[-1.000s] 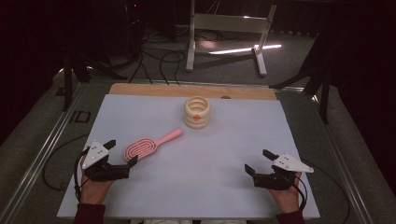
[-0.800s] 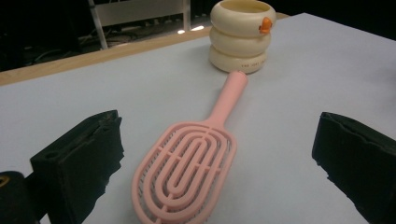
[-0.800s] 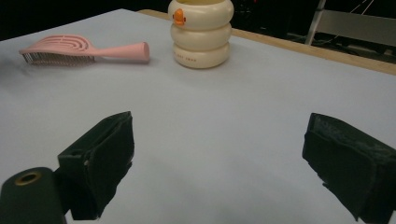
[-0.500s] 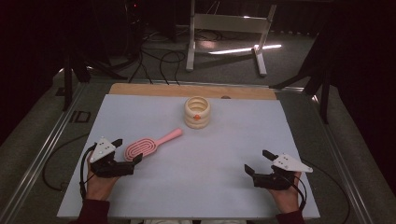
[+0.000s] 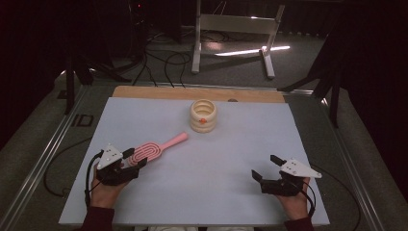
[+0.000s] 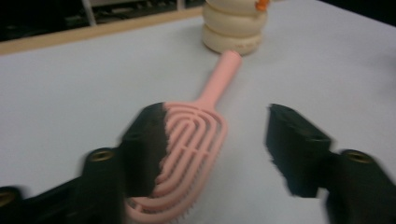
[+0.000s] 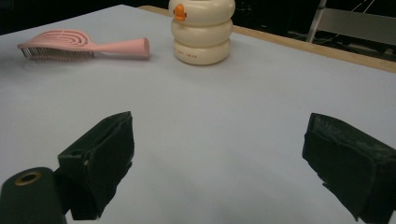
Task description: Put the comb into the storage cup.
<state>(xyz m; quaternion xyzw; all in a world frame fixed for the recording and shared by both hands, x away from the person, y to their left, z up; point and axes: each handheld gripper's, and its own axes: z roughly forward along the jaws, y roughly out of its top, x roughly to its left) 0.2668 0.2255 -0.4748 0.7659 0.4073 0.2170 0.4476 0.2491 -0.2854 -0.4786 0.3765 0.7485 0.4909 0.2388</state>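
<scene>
Left gripper [image 5: 133, 159] has shifted forward onto the pink hairbrush [image 5: 153, 148] since the earlier frame; its jaws have just been closing and now straddle the brush head, one jaw overlapping it, the other clearly apart from it. Right gripper [image 5: 267, 169] unmoved, jaws spread wide over bare table [image 5: 231, 159]. Cream ringed holder [image 5: 203, 116] stands beyond the brush handle.

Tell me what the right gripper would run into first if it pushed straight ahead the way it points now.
Probably nothing soon: ahead of the right gripper lies bare table. The cream ringed holder and pink hairbrush sit left of its line, though depth is hard to judge.
</scene>
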